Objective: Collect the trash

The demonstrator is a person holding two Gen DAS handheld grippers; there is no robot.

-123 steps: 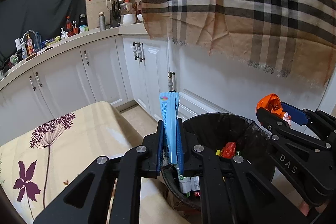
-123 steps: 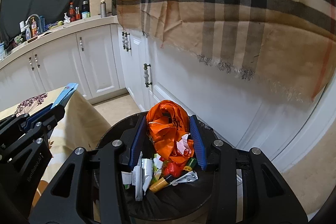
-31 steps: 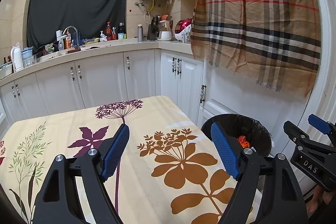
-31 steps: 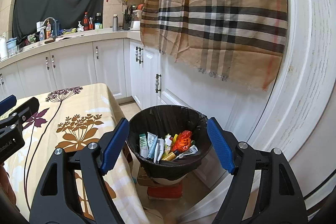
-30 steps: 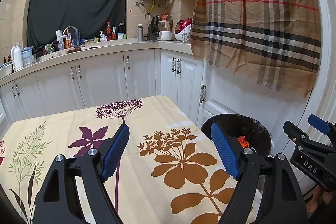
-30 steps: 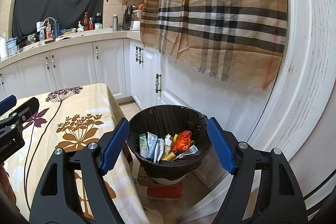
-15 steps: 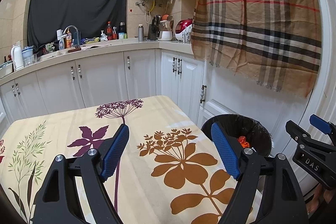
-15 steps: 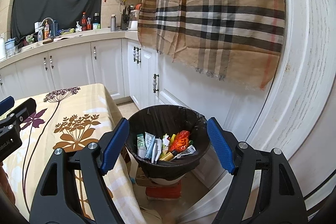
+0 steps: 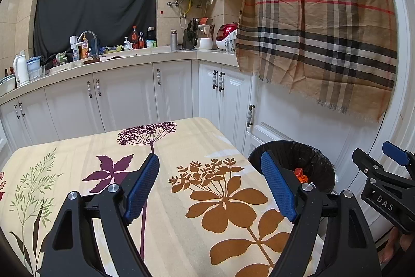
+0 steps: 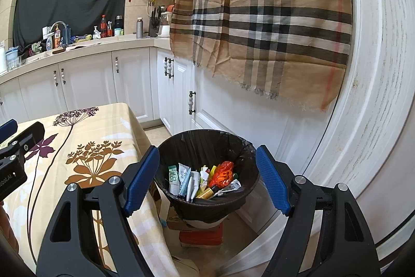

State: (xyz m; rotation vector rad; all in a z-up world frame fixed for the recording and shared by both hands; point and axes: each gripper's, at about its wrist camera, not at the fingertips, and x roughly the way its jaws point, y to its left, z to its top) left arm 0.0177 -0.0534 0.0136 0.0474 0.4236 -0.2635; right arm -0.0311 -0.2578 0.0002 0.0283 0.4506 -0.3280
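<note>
Trash (image 10: 205, 179) lay inside bin (image 10: 249, 147), directly ahead of right tongs (image 10: 207, 174). Left tongs (image 9: 210, 184) over bare floral counter (image 9: 77, 160). Both spread, empty. Deposit step judged done; next: locate remaining litter.

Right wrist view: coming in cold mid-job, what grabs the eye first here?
The black-lined trash bin sits dead centre between the open, empty right gripper, packed with wrappers and an orange bag. Above it a big tan plaid scarf hangs over the white cabinets. To the left, the floral tablecloth shows no trash on the part in view, and the left gripper hangs open over it.
</note>
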